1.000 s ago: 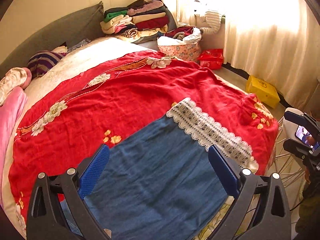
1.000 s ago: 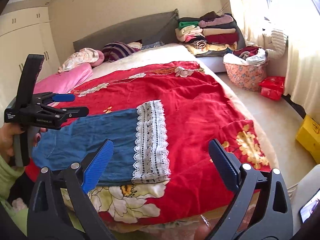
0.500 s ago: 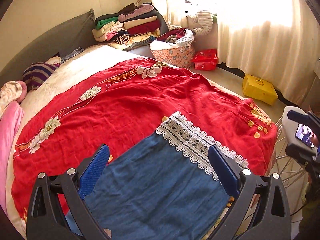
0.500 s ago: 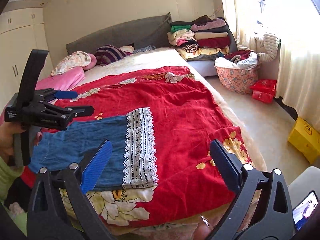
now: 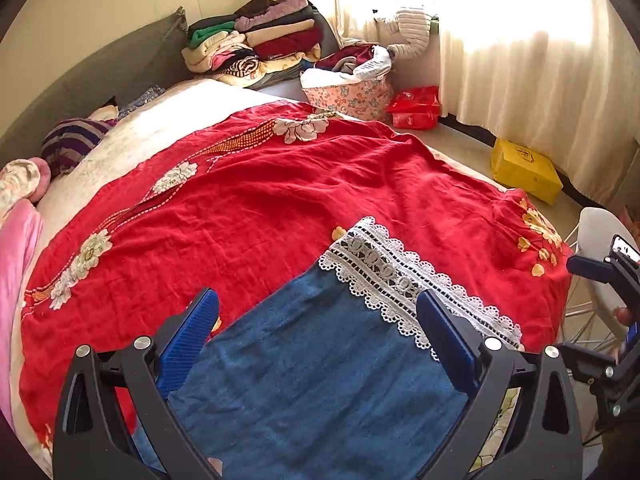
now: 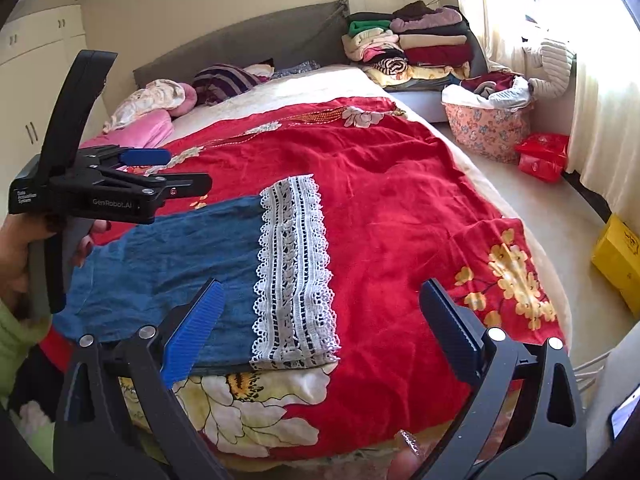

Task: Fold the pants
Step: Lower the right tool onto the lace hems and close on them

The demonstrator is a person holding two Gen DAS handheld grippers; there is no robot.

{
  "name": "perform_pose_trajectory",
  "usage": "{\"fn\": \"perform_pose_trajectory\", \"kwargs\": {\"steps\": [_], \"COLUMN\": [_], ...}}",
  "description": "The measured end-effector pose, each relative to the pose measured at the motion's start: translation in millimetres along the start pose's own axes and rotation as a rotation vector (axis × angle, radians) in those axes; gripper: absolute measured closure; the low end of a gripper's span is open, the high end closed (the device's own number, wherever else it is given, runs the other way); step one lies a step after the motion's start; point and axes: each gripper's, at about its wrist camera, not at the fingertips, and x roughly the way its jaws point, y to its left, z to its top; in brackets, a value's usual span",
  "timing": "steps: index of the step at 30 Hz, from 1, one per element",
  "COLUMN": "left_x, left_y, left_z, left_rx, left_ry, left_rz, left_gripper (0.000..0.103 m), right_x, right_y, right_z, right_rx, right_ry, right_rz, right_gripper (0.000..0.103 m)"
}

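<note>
Count, both views. Pants [image 6: 168,256]: one pair, denim, one lace hem band [image 6: 294,272], lying ahead of my right gripper [image 6: 318,320]. Grippers: two, my left gripper [image 5: 316,336] included. Beyond them: one red blanket [image 6: 392,184], one floral basket [image 6: 486,128], one clothes stack [image 6: 408,46], one yellow box [image 5: 524,170].

bed [image 6: 320,80] | red floral blanket [image 6: 400,200] spread ahead of both claws | blue lace-hemmed pants [image 6: 180,248] flat on blanket, under left claw | pillows [image 6: 160,100] far end
</note>
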Motion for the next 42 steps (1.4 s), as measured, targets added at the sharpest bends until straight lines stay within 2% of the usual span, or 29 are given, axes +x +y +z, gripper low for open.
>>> {"fn": "perform_pose_trajectory", "kwargs": {"steps": [9,19,28,32,36,42], "left_x": [32.0,61.4,77.9,85.5,104.2,119.2], "left_y": [4.4,1.0,-8.8,-11.9,-7.5,0.7], "left_z": [6.2,14.4,15.2,16.0,14.1,7.1], "left_rx": [0.028,0.044,0.087,0.099,0.093,0.077], "left_ry": [0.026,0.073,0.089,0.087,0.136,0.151], "left_rz": [-0.009,-0.03,-0.01,-0.032,-0.04,-0.119], "left_gripper": [0.004,0.004,0.004,0.004,0.005,0.007], "right_x": [23.2,35.3,46.3,55.4,61.1,66.6], "right_y": [6.4,6.8,6.2,6.2,9.2,12.0], "right_z": [-13.9,-20.0,-23.0,-28.8,-32.2,-34.2], "right_rx": [0.02,0.053,0.099,0.117,0.113,0.12], "right_ry": [0.057,0.078,0.099,0.122,0.137,0.154], "right_rz": [0.041,0.077,0.096,0.1,0.101,0.084], "right_gripper": [0.011,0.011,0.011,0.011,0.011,0.011]}}
